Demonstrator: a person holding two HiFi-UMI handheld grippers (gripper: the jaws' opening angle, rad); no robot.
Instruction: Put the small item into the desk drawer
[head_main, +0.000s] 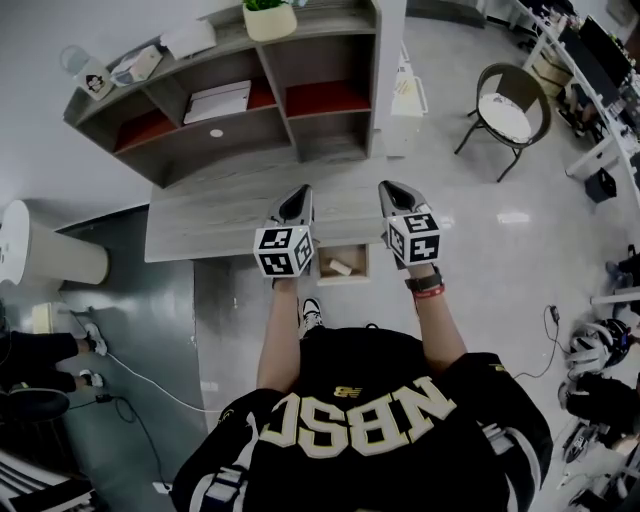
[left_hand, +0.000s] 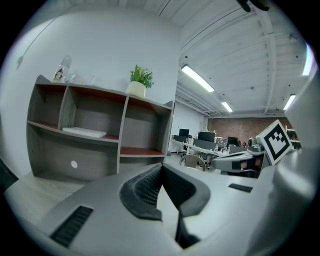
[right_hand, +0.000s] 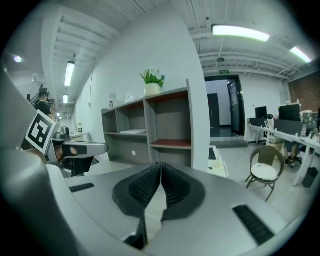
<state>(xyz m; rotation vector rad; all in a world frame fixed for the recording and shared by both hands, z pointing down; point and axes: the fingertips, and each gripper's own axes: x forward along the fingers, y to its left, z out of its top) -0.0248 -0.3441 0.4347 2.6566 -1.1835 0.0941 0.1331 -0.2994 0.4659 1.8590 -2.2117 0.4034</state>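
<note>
We are looking steeply down on a person who is holding the left gripper (head_main: 299, 198) and the right gripper (head_main: 392, 193) side by side above the front edge of the table (head_main: 210, 220). Each has its jaws pressed together with nothing between them. The main risk, as we are judging it, is lying with the drawer (head_main: 343, 281), which is still standing open under the table edge. If a gripper is coming down to push it shut, the narrow closed tip may be slipping off the drawer front or catching the table edge above it. A hard shove may also be sending the item (head_main: 340, 267) sliding or bouncing inside. The two grippers are sitting close together, so they may be knocking against each other on the way down. The item, small and pale, is lying on the drawer floor, apart from both grippers. In the head view it is showing between and below the two marker cubes, nearer the person than either gripper tip. Neither gripper view is showing it, since both are pointing out across the shelves (head_main: 250, 110) and the room.
</note>
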